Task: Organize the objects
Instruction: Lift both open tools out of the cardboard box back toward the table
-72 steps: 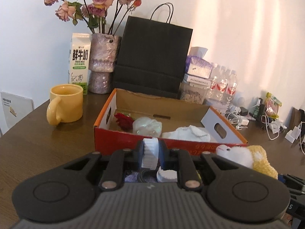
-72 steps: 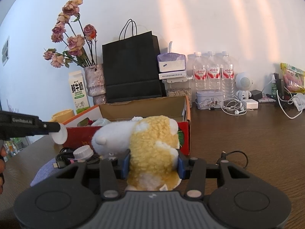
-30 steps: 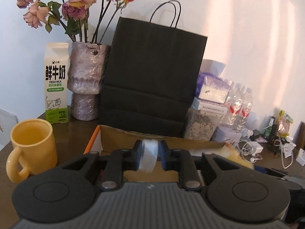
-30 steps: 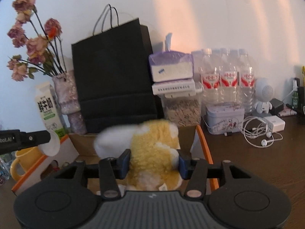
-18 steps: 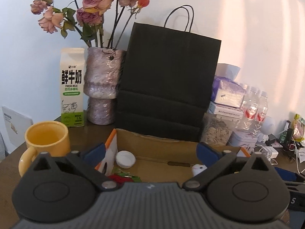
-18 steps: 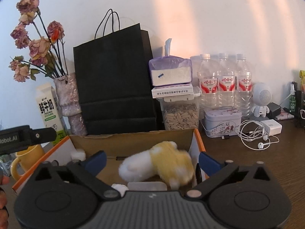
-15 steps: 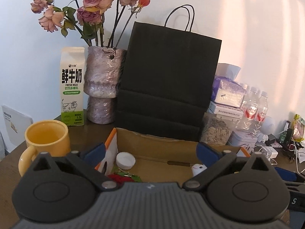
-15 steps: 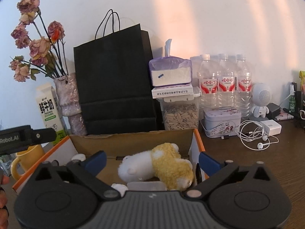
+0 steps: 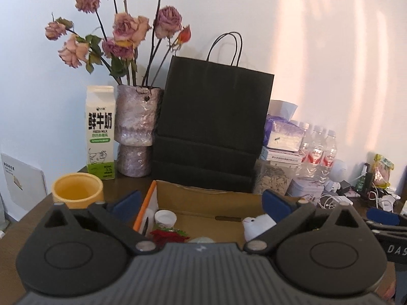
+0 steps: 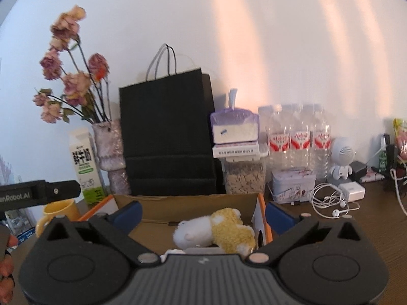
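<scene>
An open orange cardboard box [image 9: 203, 199] stands on the brown table. In it lie a white bottle cap [image 9: 165, 218], a red rose [image 9: 168, 236] and a white and yellow plush toy [image 10: 218, 230]; the toy's white head shows in the left wrist view [image 9: 257, 225]. My left gripper [image 9: 202, 202] is open and empty above the box's near side. My right gripper [image 10: 203, 214] is open and empty above the box, just behind the plush toy. The box also shows in the right wrist view [image 10: 188, 198].
Behind the box stand a black paper bag [image 9: 213, 127], a vase of dried roses [image 9: 136, 132] and a milk carton [image 9: 100, 137]. A yellow mug [image 9: 76, 190] is at the left. Water bottles [image 10: 297, 137], a tin, earphones [image 10: 330, 203] and chargers crowd the right.
Both grippers have opened: the white cap and the plush toy have dropped into the box. Both grippers have since lifted a little.
</scene>
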{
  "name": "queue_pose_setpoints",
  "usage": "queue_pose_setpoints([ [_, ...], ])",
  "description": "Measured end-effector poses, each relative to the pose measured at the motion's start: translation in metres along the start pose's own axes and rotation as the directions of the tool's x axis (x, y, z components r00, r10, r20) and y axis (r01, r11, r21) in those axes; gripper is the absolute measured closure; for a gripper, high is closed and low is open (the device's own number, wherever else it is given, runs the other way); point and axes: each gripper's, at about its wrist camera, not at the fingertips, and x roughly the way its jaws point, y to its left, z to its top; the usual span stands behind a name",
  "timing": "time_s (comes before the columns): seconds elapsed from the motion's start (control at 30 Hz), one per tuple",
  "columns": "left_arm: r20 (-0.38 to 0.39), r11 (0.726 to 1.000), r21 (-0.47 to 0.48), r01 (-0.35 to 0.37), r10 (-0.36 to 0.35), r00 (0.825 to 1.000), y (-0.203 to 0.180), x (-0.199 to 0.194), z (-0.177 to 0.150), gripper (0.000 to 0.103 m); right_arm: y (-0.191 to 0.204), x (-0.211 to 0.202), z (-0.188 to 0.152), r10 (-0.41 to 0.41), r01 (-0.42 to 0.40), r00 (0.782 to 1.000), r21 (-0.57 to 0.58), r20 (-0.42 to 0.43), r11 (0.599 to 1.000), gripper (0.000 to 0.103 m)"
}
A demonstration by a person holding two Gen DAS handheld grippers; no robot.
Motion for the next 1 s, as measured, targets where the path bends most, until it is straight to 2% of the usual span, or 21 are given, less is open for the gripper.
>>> queue_pose_setpoints([
  [0.2, 0.003, 1.0, 0.006, 0.005, -0.005, 1.0, 0.006, -0.037, -0.009, 0.0, 0.009, -0.036, -0.011, 0.005, -0.006, 1.0, -0.037, -0.027, 0.999, 0.0],
  [0.43, -0.033, 1.0, 0.019, -0.005, 0.005, 0.999, 0.017, -0.079, -0.029, 0.0, 0.016, -0.077, -0.033, -0.01, 0.003, 0.997, -0.099, -0.078, 0.995, 0.0],
  [0.7, -0.108, 0.998, 0.057, -0.017, 0.023, 0.994, 0.023, -0.114, -0.059, 0.0, 0.013, -0.12, -0.071, -0.016, -0.002, 0.986, -0.109, -0.168, 0.994, 0.0],
  [1.0, -0.182, 0.998, 0.061, -0.022, 0.032, 0.983, 0.028, -0.138, -0.087, 0.0, 0.003, -0.148, -0.099, -0.016, -0.004, 0.975, -0.09, -0.222, 0.996, 0.0],
])
